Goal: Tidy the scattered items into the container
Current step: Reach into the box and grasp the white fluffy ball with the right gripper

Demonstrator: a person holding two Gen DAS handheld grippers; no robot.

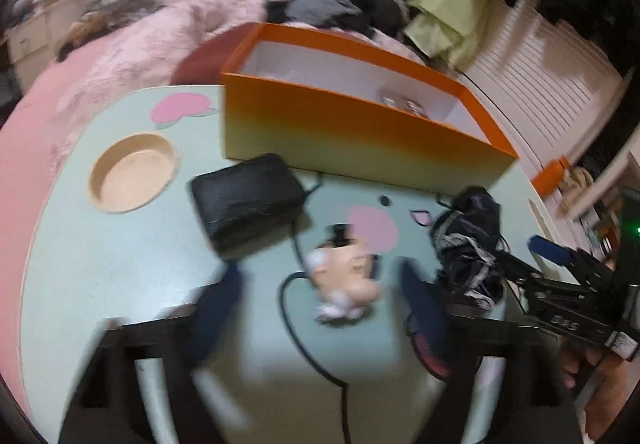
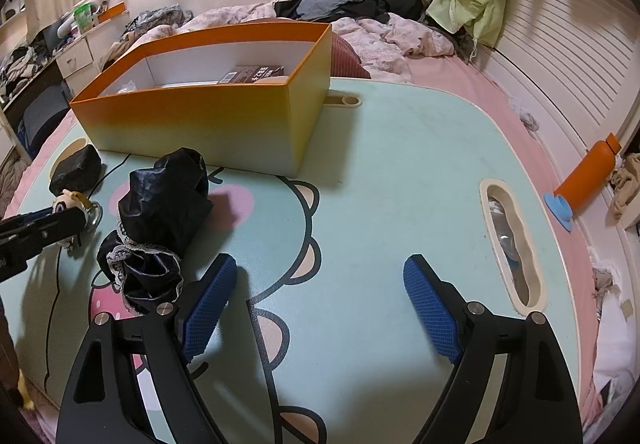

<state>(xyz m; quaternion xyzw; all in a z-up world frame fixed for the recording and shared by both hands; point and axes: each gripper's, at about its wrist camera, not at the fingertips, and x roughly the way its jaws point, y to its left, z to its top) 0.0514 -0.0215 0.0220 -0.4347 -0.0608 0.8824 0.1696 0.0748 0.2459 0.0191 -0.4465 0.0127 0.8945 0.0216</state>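
An orange box (image 1: pixel 352 132) with a white inside stands at the back of the mint lap table (image 1: pixel 100 244); it also shows in the right wrist view (image 2: pixel 200 124), holding a dark book (image 2: pixel 252 74). My left gripper (image 1: pixel 320 296) is open, its blurred blue fingers either side of a small plush keychain doll (image 1: pixel 344 280), just above it. A black pouch (image 1: pixel 248 200) lies behind the doll. A crumpled black lace-trimmed cloth (image 2: pixel 160 220) lies left of my open, empty right gripper (image 2: pixel 320 296). The left gripper's tip shows by the doll (image 2: pixel 70 202) in the right wrist view.
A round cup recess (image 1: pixel 132 178) sits at the table's left. A black cord (image 1: pixel 296 324) runs across the table. A slot (image 2: pixel 512 244) lies at the table's right. An orange bottle (image 2: pixel 588 176) stands on the pink bed. Bedding and clothes lie behind the box.
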